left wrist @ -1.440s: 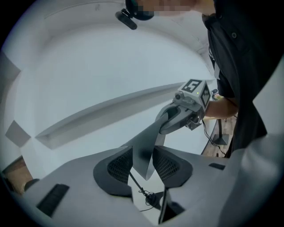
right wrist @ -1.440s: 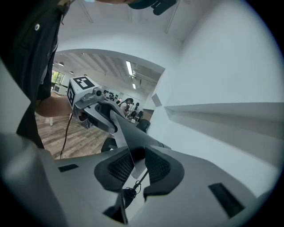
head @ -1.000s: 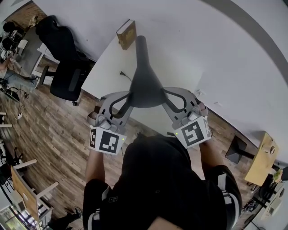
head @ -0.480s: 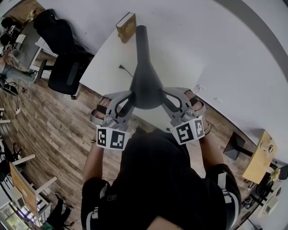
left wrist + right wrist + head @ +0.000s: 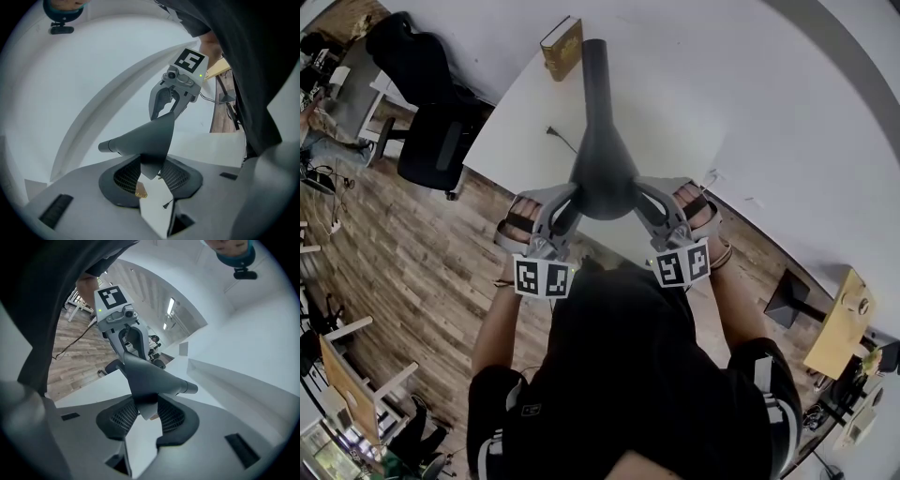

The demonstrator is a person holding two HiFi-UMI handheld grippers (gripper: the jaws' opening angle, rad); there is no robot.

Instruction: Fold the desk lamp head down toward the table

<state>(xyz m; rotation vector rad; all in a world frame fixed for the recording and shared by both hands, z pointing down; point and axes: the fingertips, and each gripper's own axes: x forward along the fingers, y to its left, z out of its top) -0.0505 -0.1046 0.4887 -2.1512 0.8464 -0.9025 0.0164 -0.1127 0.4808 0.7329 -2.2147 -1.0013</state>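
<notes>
My left tongs [image 5: 570, 201] at 7 o'clock, my right tongs [image 5: 639, 197] at 5 o'clock of desk lamp head [image 5: 602, 176], both clenched on its rim. Head over white table [image 5: 525, 131]. Lamp neck [image 5: 595, 80] runs toward 12. Book [image 5: 562, 47] just left of neck tip.

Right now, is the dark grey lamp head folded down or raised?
Raised: left gripper and right gripper hold lamp head above the white table.

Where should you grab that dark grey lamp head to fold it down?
Take the dark grey flared lamp head by its wide, thin rim, one side each, where the left gripper and right gripper pinch it. That end is farthest from the narrow neck, so probably swings easiest.
</notes>
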